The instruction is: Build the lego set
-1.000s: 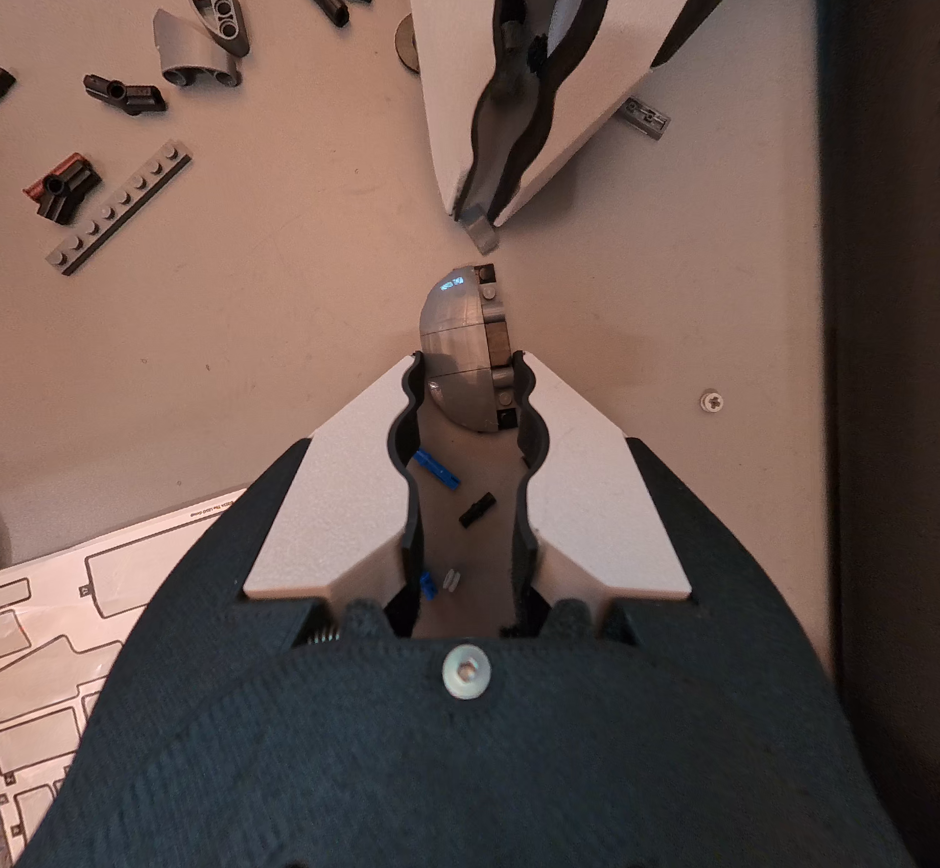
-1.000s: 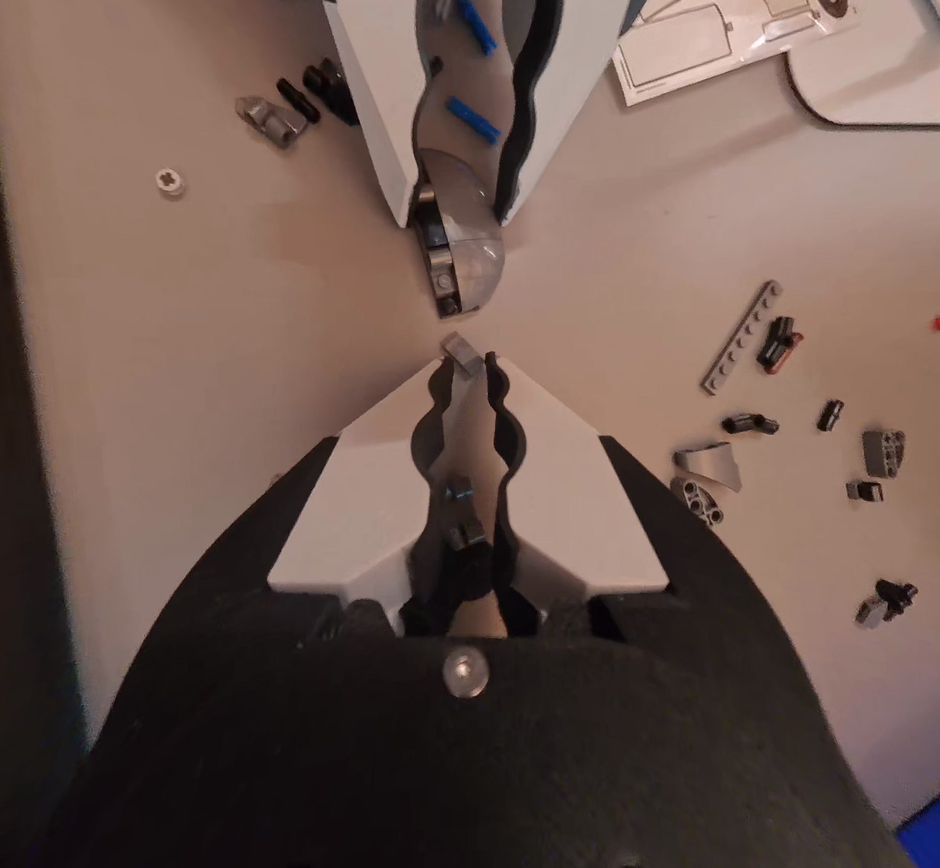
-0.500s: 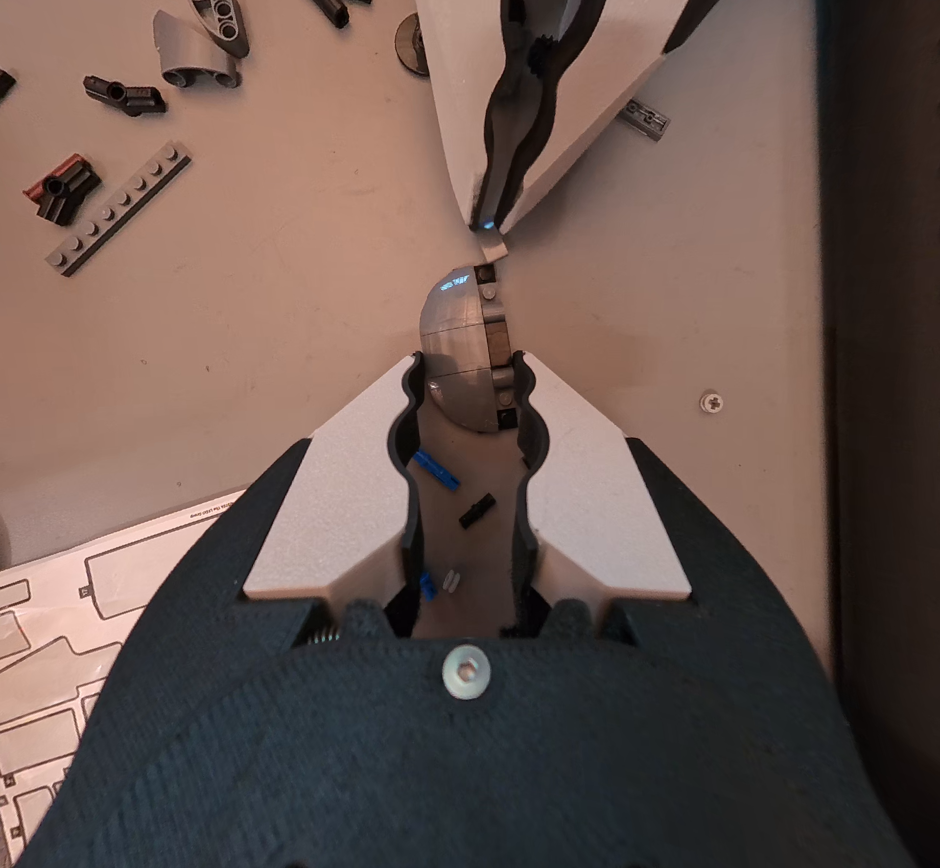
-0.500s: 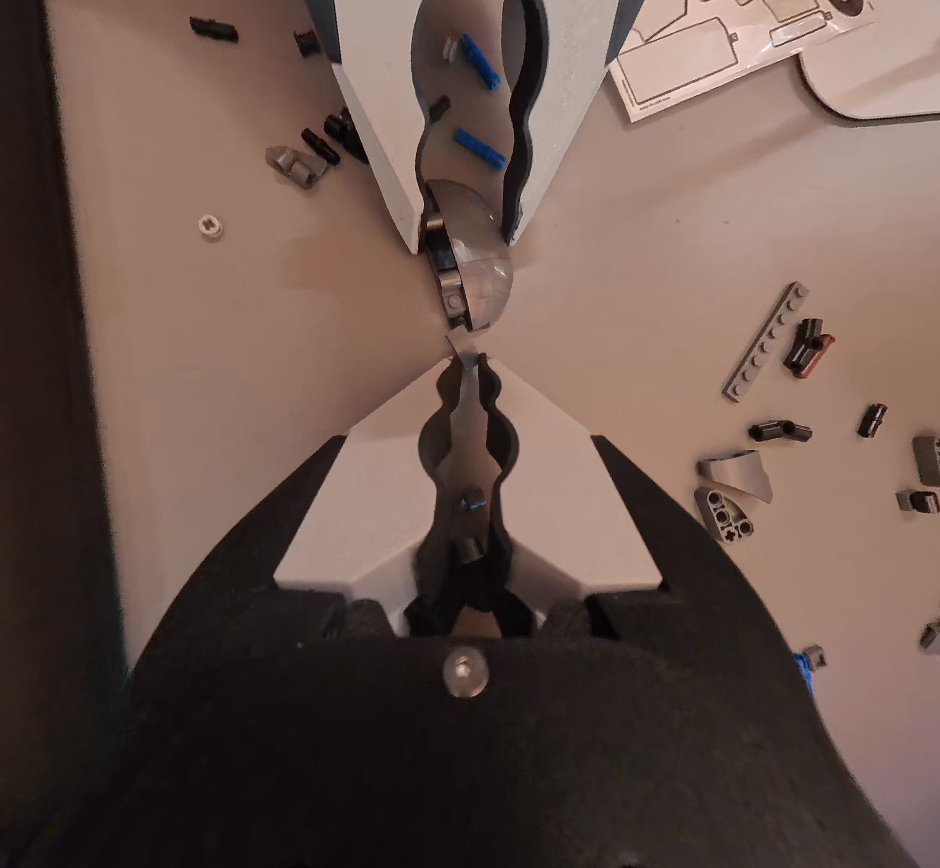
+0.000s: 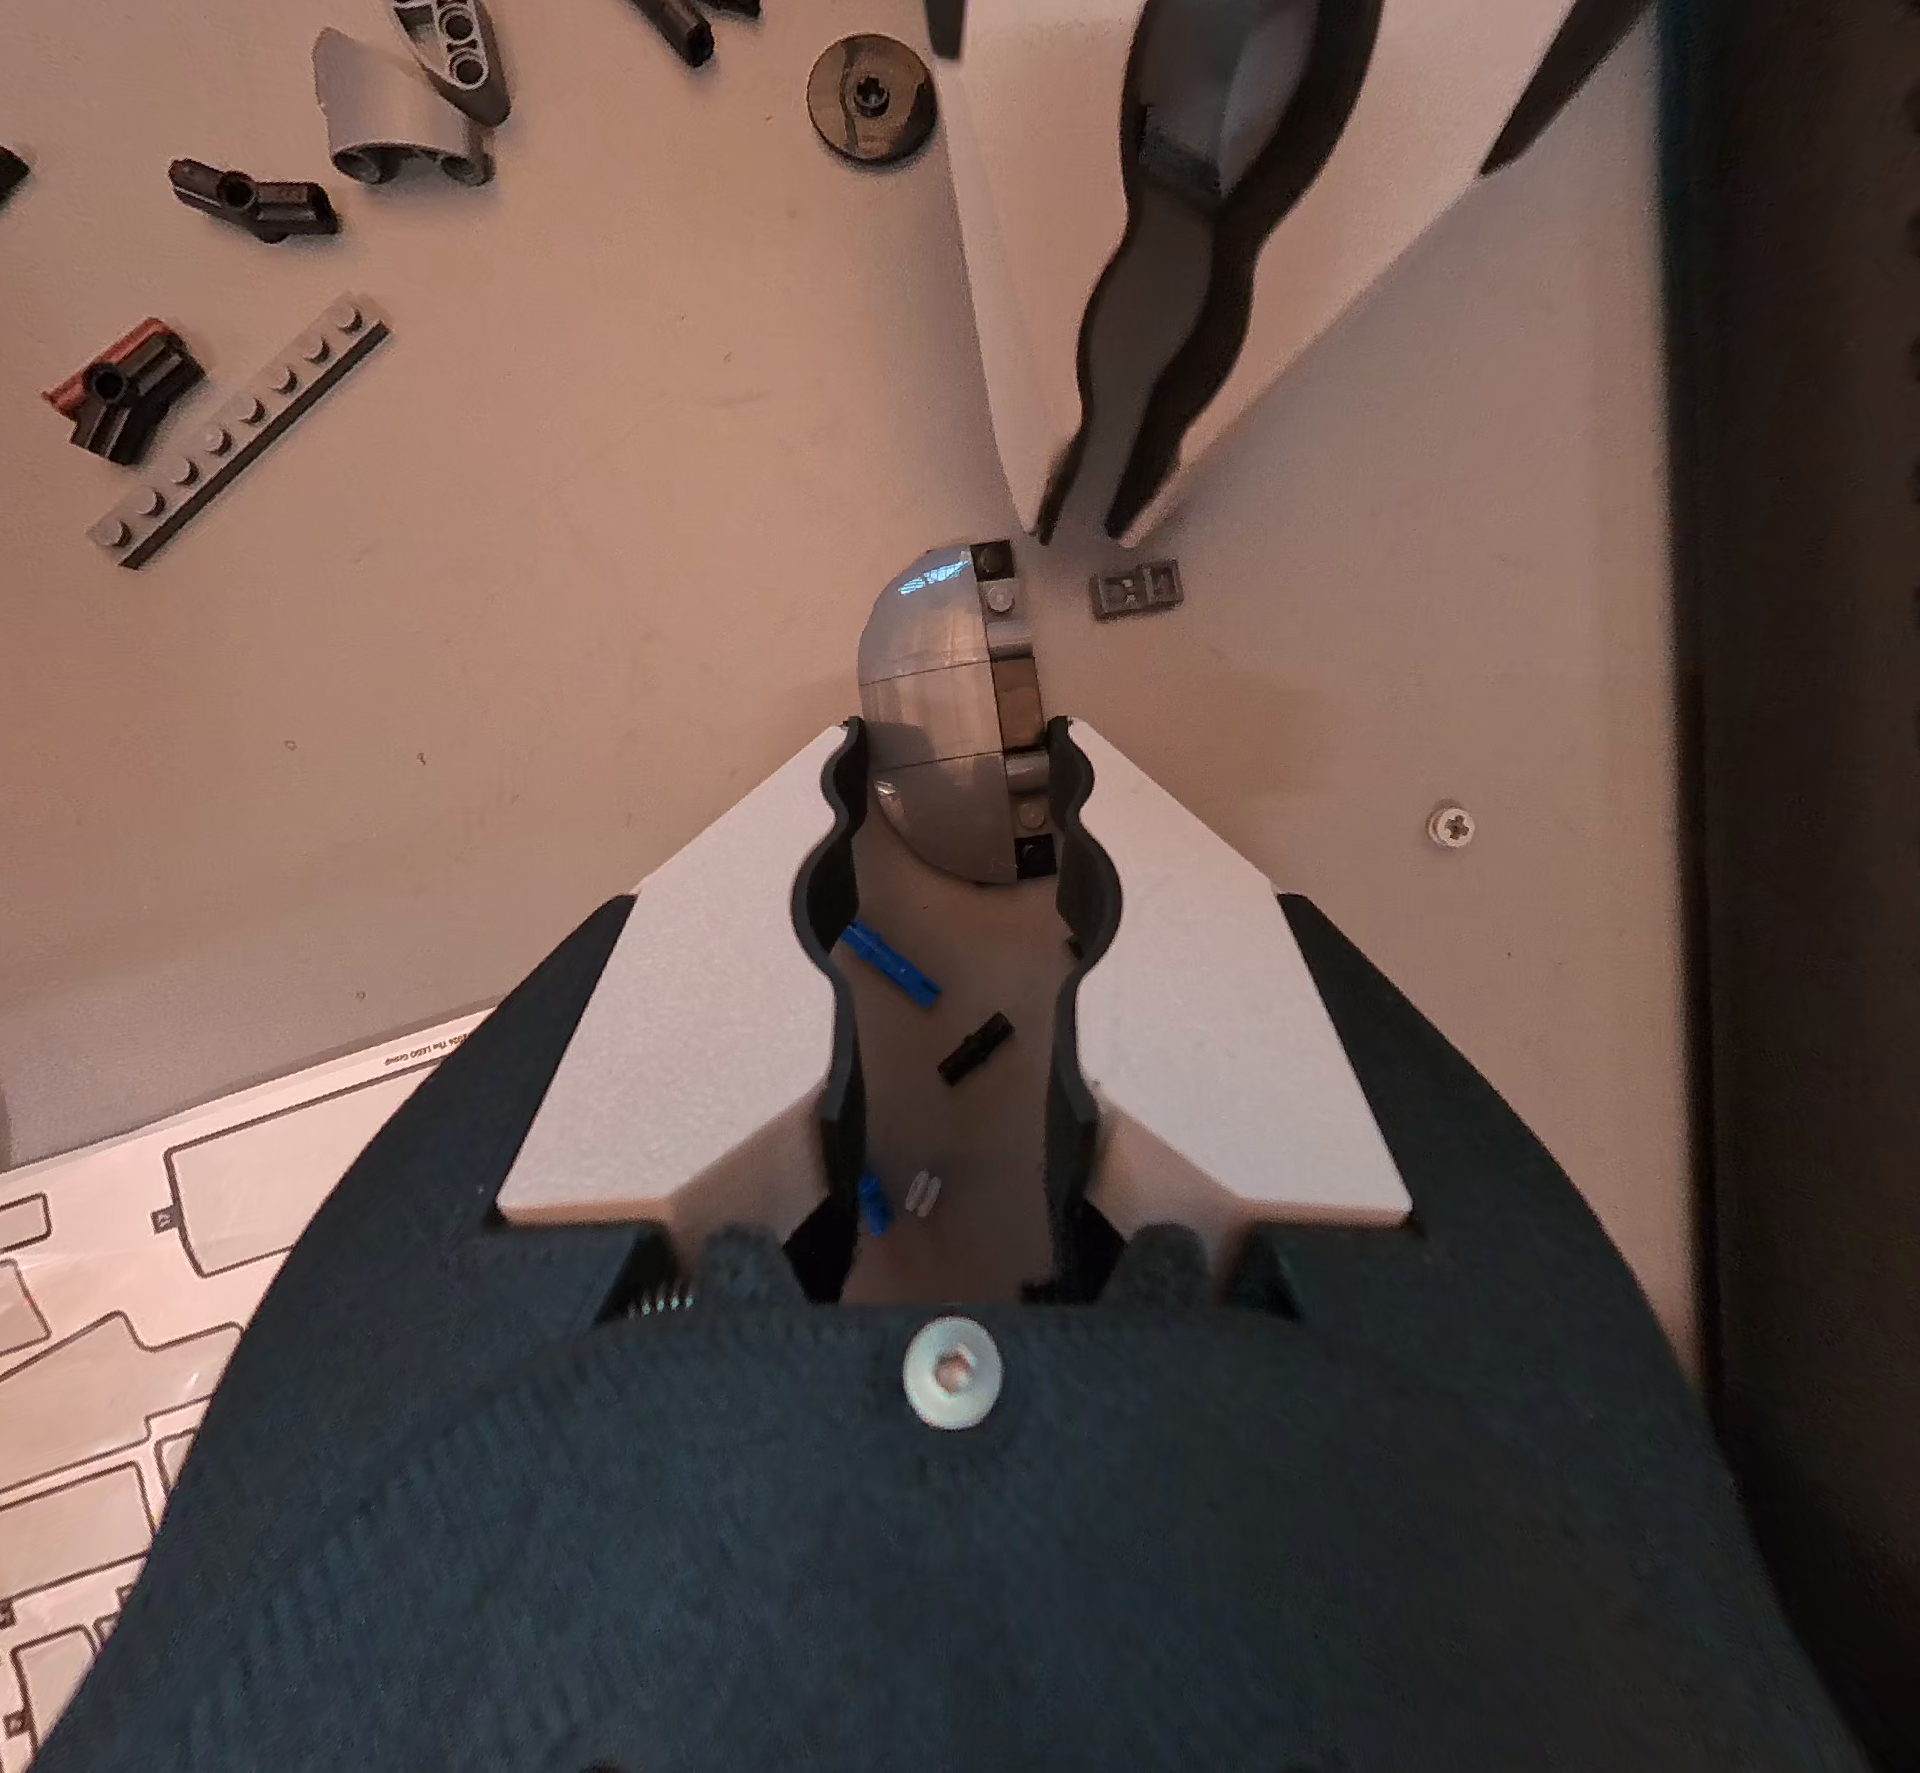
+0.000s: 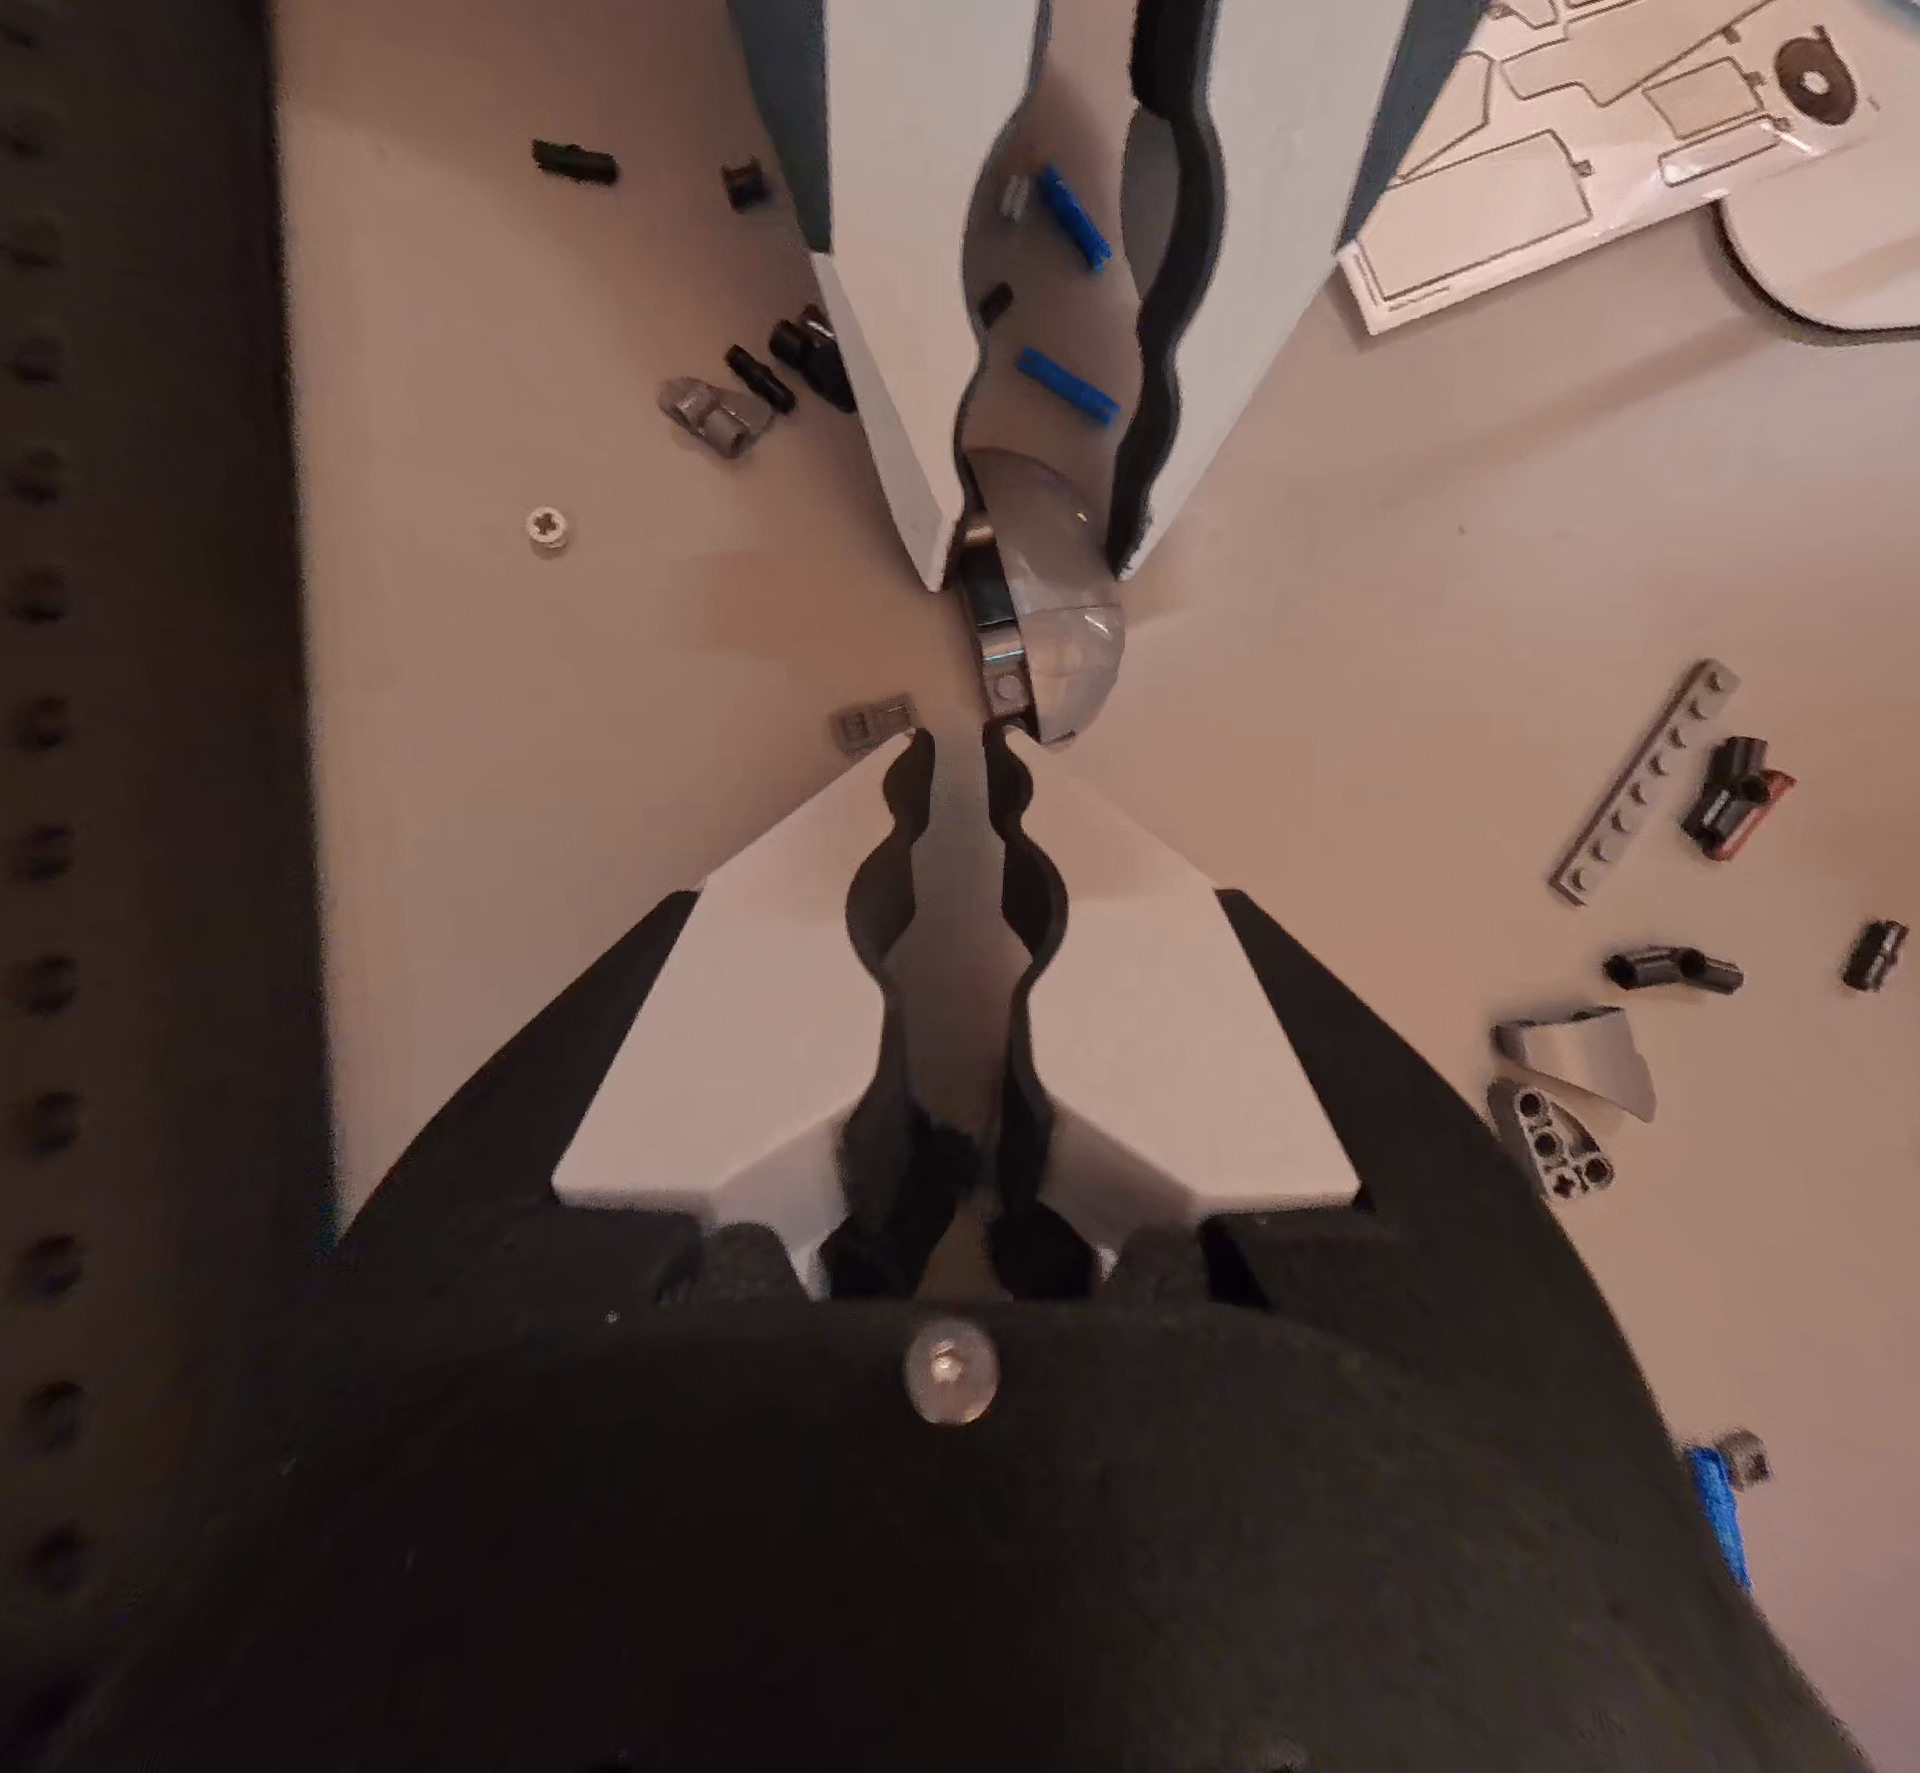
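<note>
Grey dome assembly is sitting pinched between the left gripper fingers, while the right gripper fingers, slightly parted and holding nothing, are hovering just beside it.

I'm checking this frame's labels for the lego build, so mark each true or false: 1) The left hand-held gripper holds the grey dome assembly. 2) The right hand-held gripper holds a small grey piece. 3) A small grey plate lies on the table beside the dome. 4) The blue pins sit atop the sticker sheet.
1) True: the left hand-held gripper is shut on the dome assembly.
2) False: the right hand-held gripper has nothing between its fingertips.
3) True: the plate lies on the table, apart from the dome.
4) False: a blue pin lies on bare table; the sticker sheet is off to the side.
</note>
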